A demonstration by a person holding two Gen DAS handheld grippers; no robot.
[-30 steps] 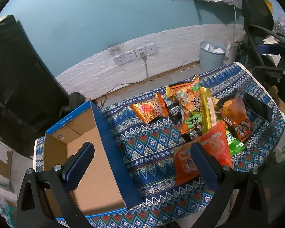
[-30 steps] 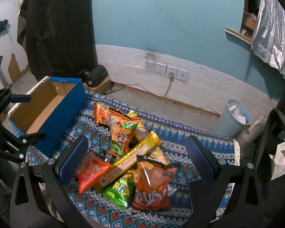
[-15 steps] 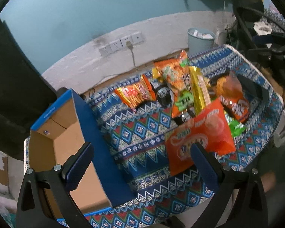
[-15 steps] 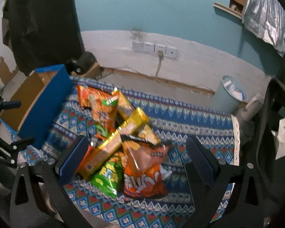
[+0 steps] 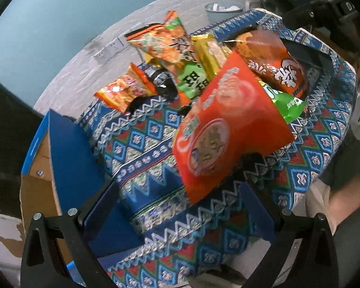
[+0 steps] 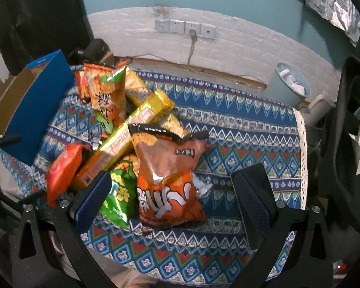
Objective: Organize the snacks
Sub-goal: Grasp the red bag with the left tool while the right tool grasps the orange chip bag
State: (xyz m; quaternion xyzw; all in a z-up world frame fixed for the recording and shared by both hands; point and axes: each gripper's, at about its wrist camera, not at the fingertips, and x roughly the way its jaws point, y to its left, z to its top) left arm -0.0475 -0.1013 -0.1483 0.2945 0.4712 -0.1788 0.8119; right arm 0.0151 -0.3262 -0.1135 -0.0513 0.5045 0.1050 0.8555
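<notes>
A pile of snack bags lies on the patterned cloth (image 5: 141, 158). My left gripper (image 5: 180, 206) is open, its fingers on either side of the near end of a red-orange snack bag (image 5: 225, 124). Behind that bag lie an orange-green bag (image 5: 172, 48), a yellow bar pack (image 5: 211, 52) and a small orange packet (image 5: 124, 91). The open blue cardboard box (image 5: 67, 153) stands to the left. My right gripper (image 6: 172, 189) is open, low over a dark-orange chip bag (image 6: 167, 175), with a green bag (image 6: 119, 196) by its left finger. The long yellow pack (image 6: 129, 134) and red-orange bag (image 6: 62, 168) lie left of it.
A grey waste bin (image 6: 290, 86) stands on the floor past the table's far right edge. Wall sockets (image 6: 184, 27) with a cable sit on the white brick wall. A black chair (image 6: 348, 124) is at the right. Bare cloth (image 6: 247, 134) lies right of the pile.
Both grippers have come down and closer to the snack pile. The left one has swung right, off the box, toward the red-orange bag. The right one has closed in over the dark-orange chip bag.
</notes>
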